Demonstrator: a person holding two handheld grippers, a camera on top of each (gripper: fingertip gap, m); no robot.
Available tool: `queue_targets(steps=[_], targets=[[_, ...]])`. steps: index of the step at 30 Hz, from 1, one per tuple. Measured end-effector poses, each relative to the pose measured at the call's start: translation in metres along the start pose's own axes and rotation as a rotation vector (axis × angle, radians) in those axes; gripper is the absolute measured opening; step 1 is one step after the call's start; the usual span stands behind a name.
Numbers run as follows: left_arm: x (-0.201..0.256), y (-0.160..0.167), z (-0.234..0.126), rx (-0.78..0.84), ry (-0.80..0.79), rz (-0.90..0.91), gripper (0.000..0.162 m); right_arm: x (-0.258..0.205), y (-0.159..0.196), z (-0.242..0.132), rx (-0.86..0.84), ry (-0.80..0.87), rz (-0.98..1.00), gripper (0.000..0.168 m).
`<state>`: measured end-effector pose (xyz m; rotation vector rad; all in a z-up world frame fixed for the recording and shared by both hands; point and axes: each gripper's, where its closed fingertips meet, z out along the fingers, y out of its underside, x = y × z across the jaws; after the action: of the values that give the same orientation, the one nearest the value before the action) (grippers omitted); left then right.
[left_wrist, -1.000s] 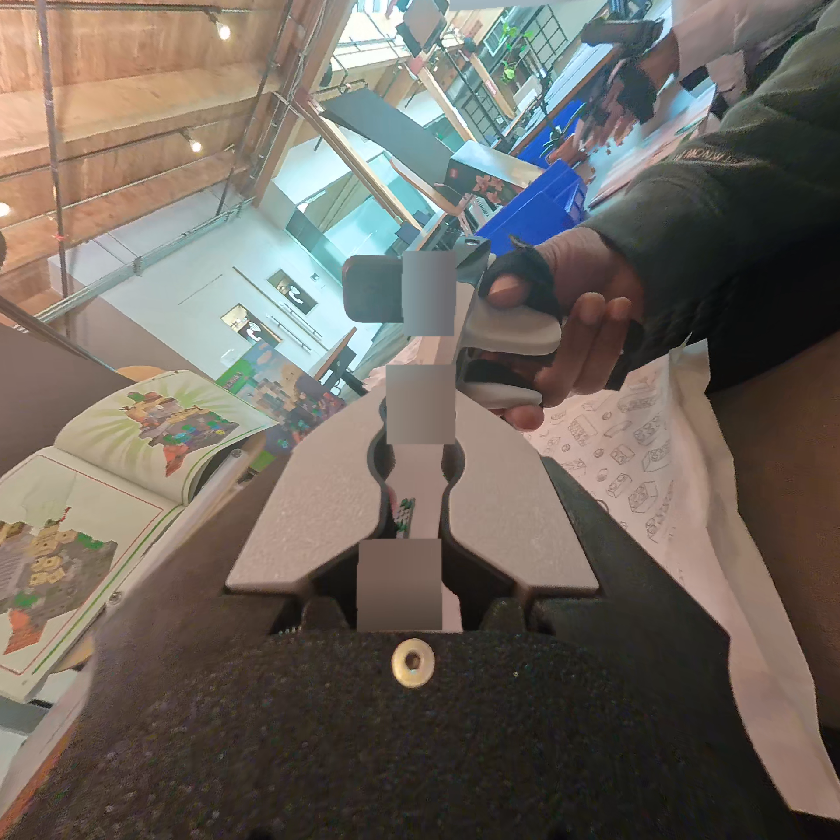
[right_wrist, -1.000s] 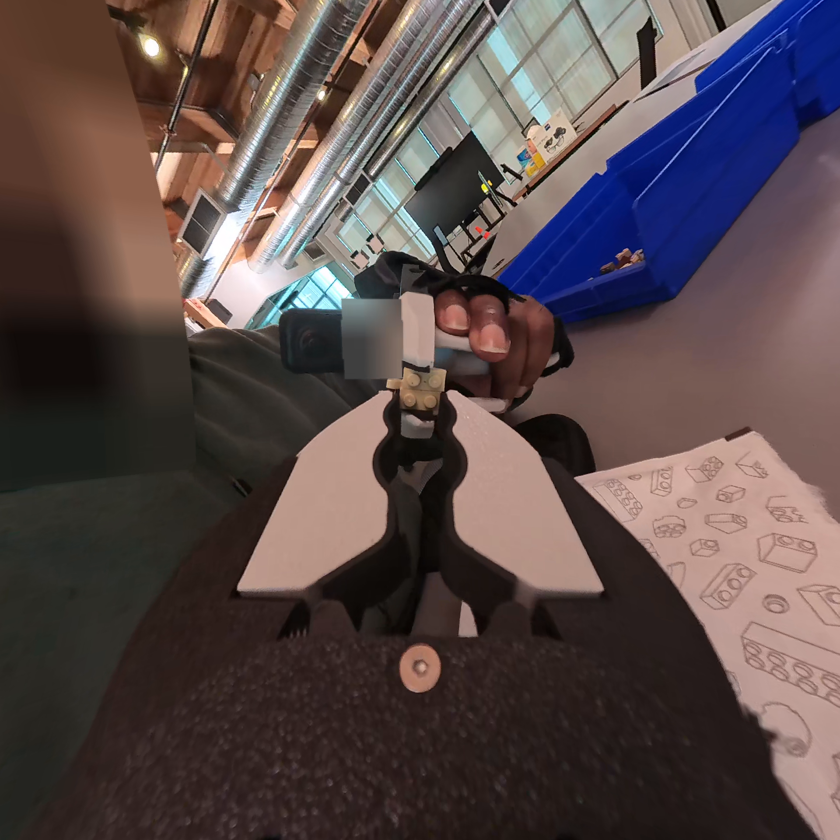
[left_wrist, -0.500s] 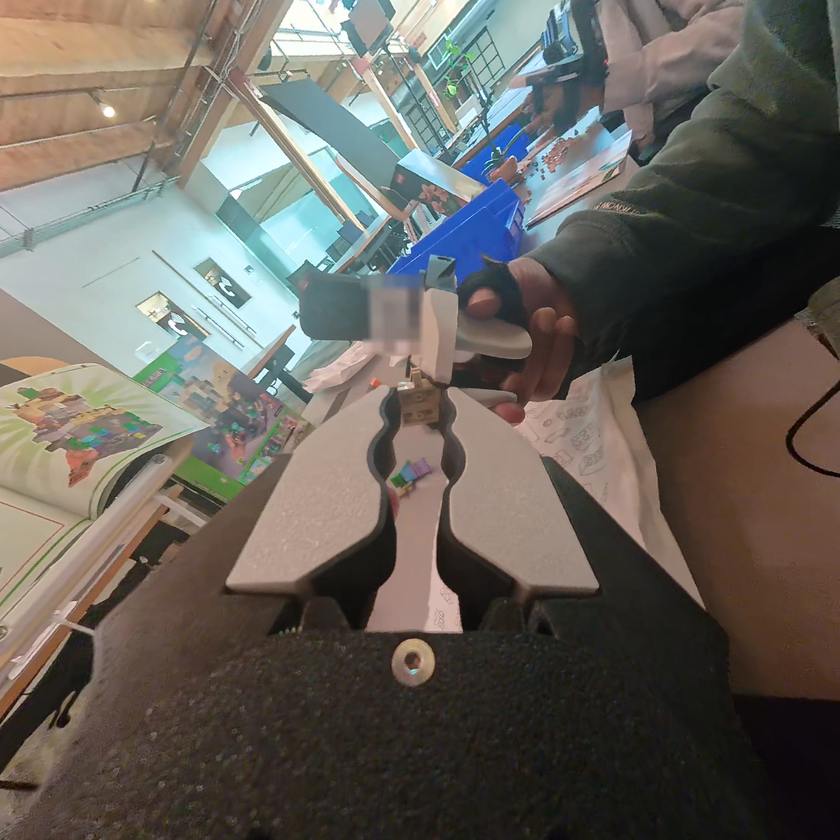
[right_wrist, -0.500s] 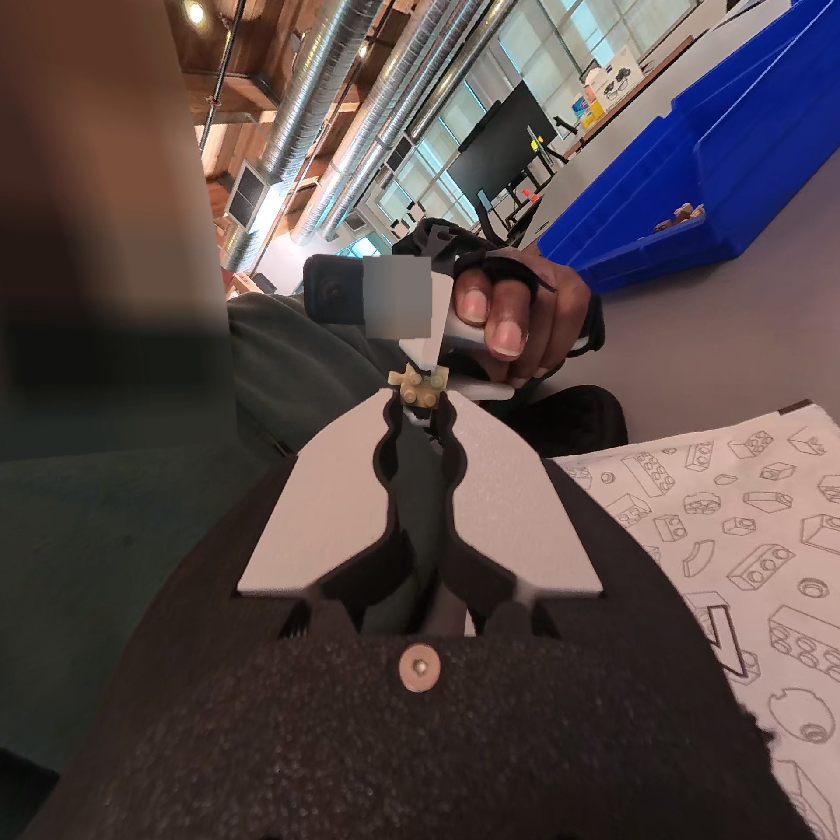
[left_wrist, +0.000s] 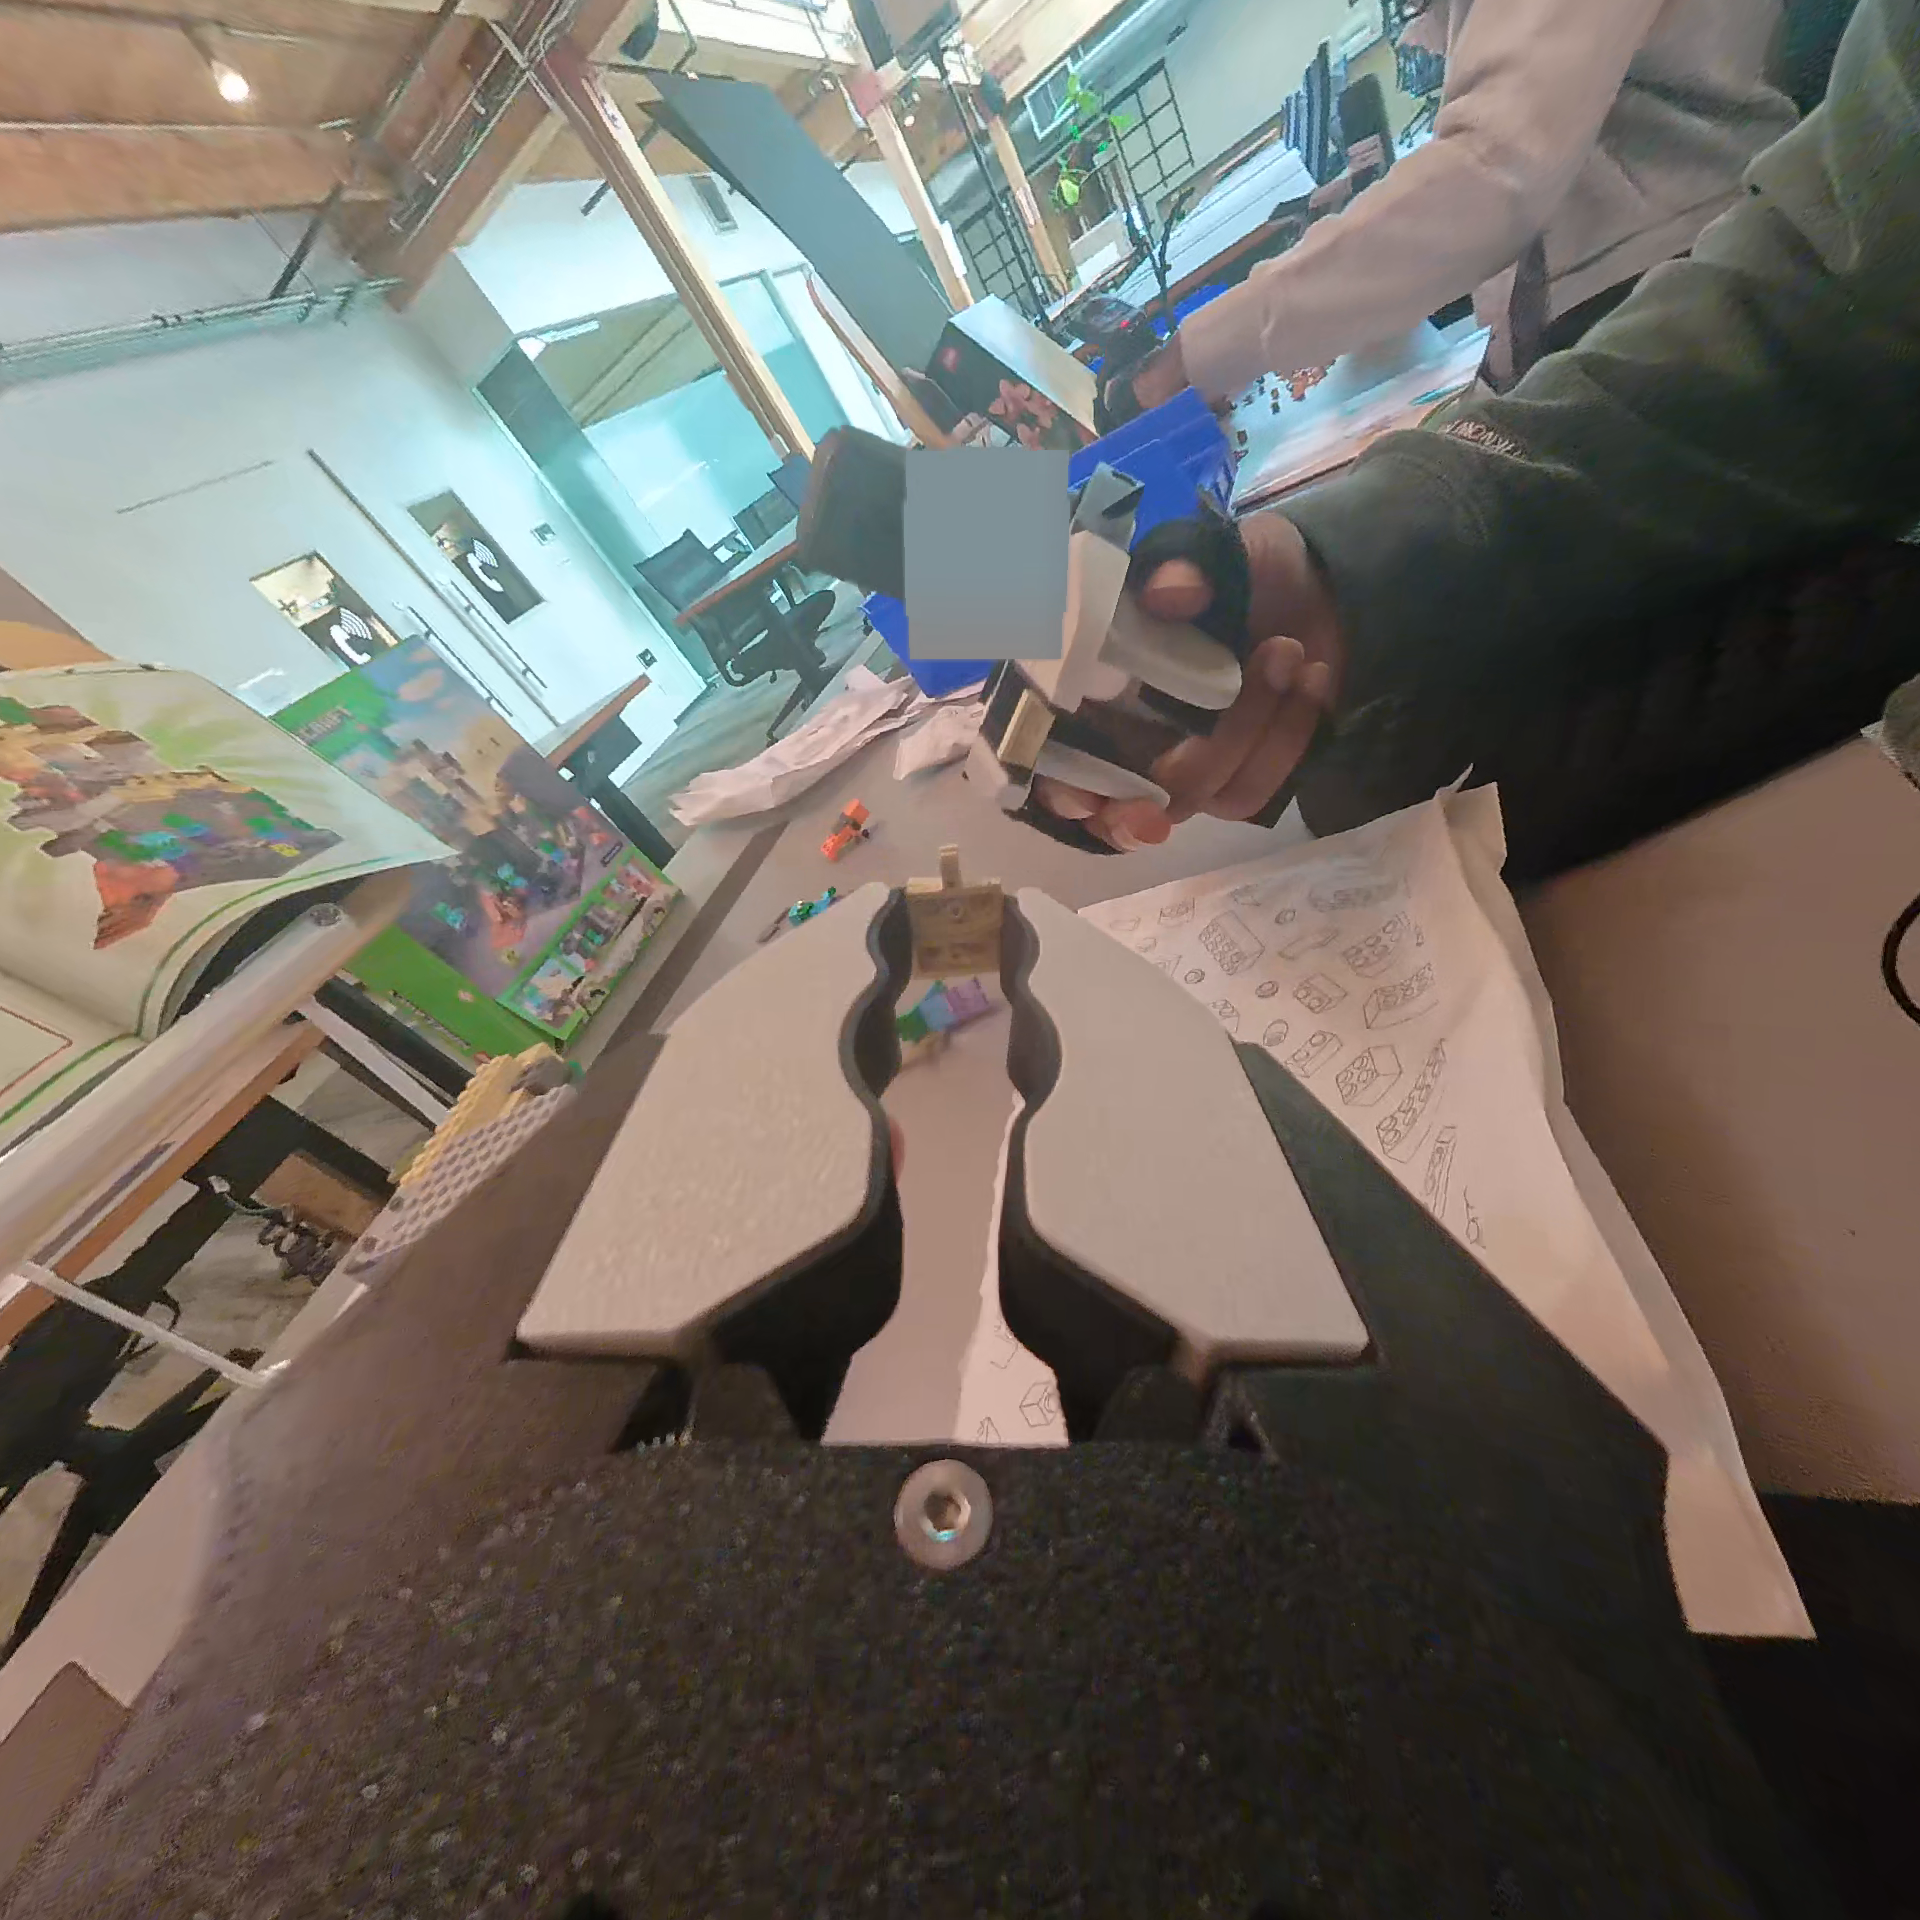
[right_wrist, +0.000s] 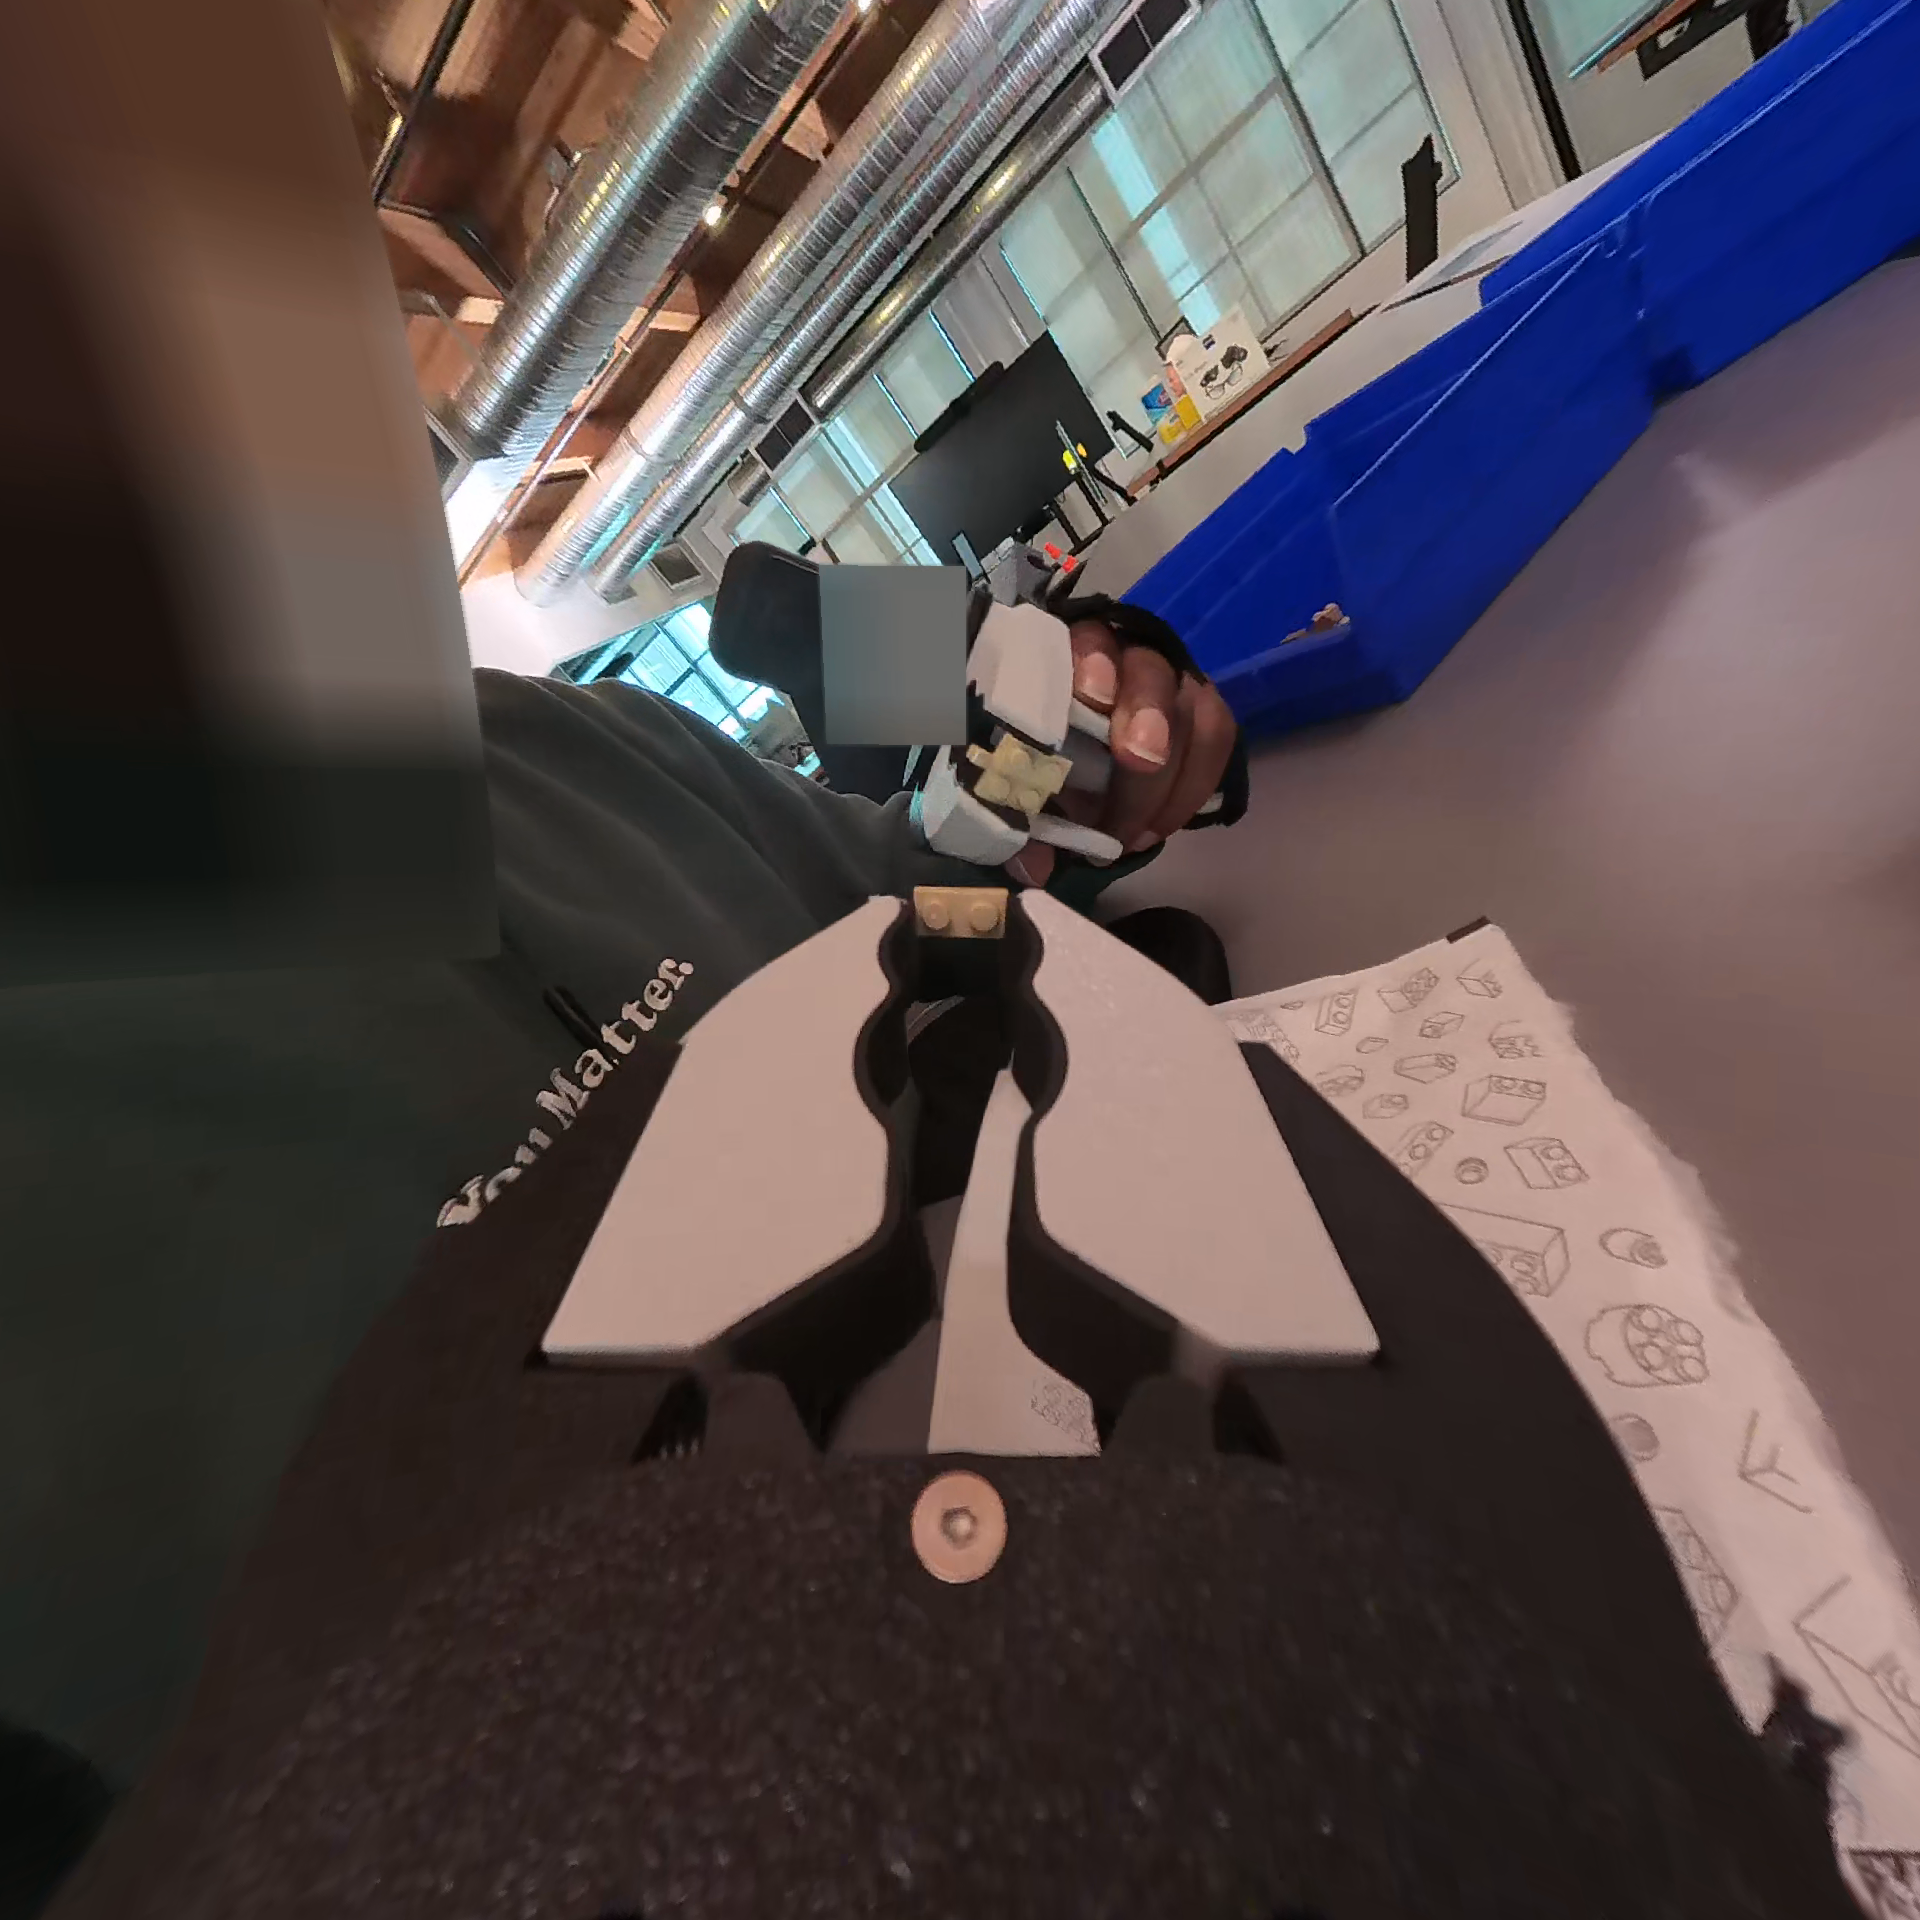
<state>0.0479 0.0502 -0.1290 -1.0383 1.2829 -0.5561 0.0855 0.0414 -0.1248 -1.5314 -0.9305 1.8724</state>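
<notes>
Tan plastic bits in both grippers, basically. The left gripper (left_wrist: 954, 914) is clamped on a tan plate piece with a little peg sticking up (left_wrist: 953, 920), pinched right at the fingertips. The right gripper (right_wrist: 960, 914) has its jaws clenched on a small tan two-stud plate (right_wrist: 960, 914). The two grippers face each other and sit close but apart, both up off the grey table (left_wrist: 1714, 1143), each piece staying in its own grip.

Container-wise: there's a row of blue bins (right_wrist: 1507, 488) along the far side of the table in the right wrist view, and the nearest one has a few brownish pieces poking up at its lip (right_wrist: 1317, 621); can't tell what else is in them. Left wrist view shows a green set box (left_wrist: 499, 883) standing off the table edge, closed as far as I can see, next to an open instruction booklet (left_wrist: 135, 790).

Loose on the table: an orange piece (left_wrist: 847, 828), a small green-and-purple cluster (left_wrist: 940, 1013), and a white paper sheet printed with brick drawings (left_wrist: 1382, 997) under the grippers. A grey studded baseplate (left_wrist: 468, 1153) sticks out at the left.
</notes>
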Motion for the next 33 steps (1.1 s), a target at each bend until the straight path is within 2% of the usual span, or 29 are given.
queue_targets(steps=[9,15,20,24,33], targets=[[-0.003,0.009,0.003,0.006,0.000,-0.096,0.016,0.012,-0.003,-0.008,-0.058,0.251,-0.247,0.016],[0.000,0.012,0.005,0.001,0.009,-0.125,0.017,0.021,-0.013,-0.035,-0.101,0.450,-0.355,0.016],[0.005,0.027,0.008,-0.051,0.013,-0.120,0.017,0.036,-0.014,-0.074,-0.175,0.621,-0.402,0.017],[0.009,0.030,0.013,-0.067,0.023,-0.121,0.017,0.061,0.000,-0.116,-0.289,0.795,-0.402,0.018],[0.019,0.035,0.016,-0.103,0.039,-0.097,0.017,0.077,0.020,-0.141,-0.349,0.877,-0.338,0.019]])
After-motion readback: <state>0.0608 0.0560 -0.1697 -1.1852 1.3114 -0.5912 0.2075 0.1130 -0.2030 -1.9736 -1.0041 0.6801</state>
